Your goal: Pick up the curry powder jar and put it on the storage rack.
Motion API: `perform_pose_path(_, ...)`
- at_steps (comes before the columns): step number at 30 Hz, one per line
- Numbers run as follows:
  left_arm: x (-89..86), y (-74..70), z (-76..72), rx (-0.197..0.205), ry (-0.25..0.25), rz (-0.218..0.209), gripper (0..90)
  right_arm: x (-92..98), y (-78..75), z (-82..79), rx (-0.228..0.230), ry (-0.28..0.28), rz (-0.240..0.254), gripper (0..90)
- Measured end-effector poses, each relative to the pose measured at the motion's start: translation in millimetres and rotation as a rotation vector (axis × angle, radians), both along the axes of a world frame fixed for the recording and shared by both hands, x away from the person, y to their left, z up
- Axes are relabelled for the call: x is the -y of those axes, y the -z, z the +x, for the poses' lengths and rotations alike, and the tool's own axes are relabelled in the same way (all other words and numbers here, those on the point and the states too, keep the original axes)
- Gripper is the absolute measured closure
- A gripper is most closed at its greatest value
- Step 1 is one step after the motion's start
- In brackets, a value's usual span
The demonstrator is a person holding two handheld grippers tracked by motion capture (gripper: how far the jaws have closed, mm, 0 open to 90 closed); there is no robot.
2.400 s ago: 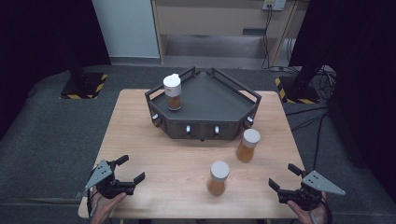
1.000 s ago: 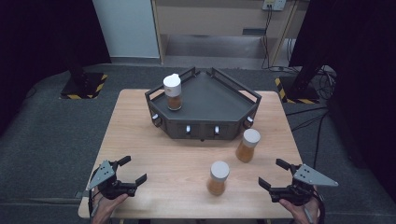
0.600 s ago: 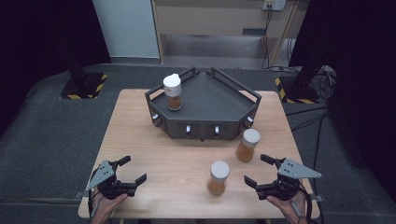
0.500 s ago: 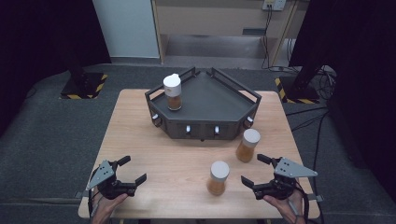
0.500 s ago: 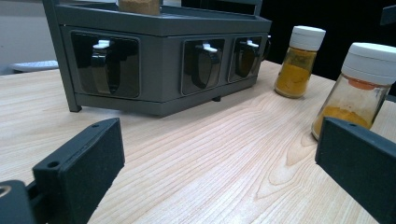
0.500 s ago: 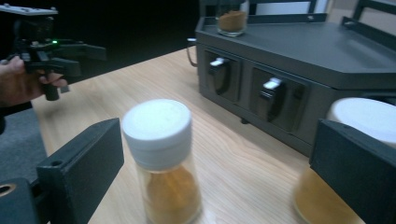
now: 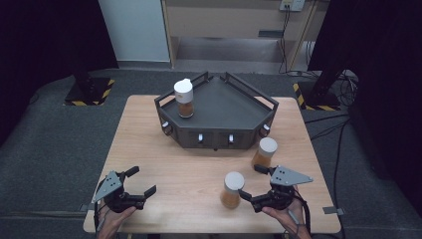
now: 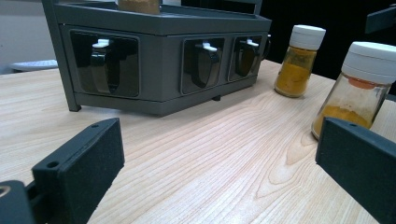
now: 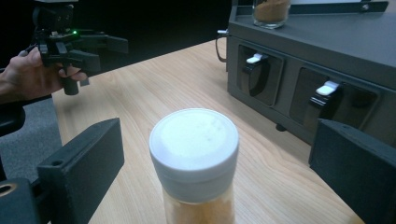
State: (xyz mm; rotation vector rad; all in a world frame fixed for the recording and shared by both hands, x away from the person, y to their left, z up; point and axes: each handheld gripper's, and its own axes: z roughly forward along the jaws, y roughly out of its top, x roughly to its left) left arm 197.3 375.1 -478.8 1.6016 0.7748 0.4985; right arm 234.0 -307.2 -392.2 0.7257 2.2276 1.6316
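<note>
High view: the near spice jar (image 7: 232, 189) stands upright on the worktop (image 7: 184, 174), just left of the right tool (image 7: 252, 181), whose jaws gape empty. Right gripper view: jar centred between the jaws, untouched. Left gripper view: left tool (image 8: 219, 163) open, empty, farther off.

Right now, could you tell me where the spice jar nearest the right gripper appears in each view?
High view: near jar stands lower centre, just left of the right gripper.
Left gripper view: near jar at the right edge.
Right gripper view: near jar bottom centre, between the open jaws.
Shared landmark: the dark grey rack.
</note>
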Motion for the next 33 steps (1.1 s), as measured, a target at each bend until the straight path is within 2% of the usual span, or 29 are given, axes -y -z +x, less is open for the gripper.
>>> perform_pose_path(10, 0.2, -0.1, 0.5, -0.002, 0.002, 0.003, 0.0, -17.0, 8.7, 12.5, -0.029, -0.022, -0.019, 4.5)
perform_pose_path(16, 0.4, -0.3, 0.6, -0.002, 0.003, 0.006, 0.0, -25.5, 14.7, 17.7, -0.031, -0.042, -0.038, 8.6)
perform_pose_path(25, 0.6, -0.1, 0.7, -0.002, 0.004, 0.006, 0.0, -31.1, 21.5, 22.1, -0.025, -0.054, -0.062, 18.4)
perform_pose_path(28, 0.6, -0.2, 0.7, -0.002, 0.004, 0.006, 0.0, -31.5, 24.6, 23.1, -0.027, -0.057, -0.066, 23.5)
perform_pose_path(31, 0.7, -0.1, 0.8, -0.002, 0.004, 0.006, 0.0, -31.8, 27.5, 22.4, -0.014, -0.061, -0.066, 32.7)
perform_pose_path(33, 0.6, -0.2, 0.7, -0.001, 0.004, 0.007, 0.0, -31.9, 29.2, 21.0, -0.011, -0.059, -0.058, 33.4)
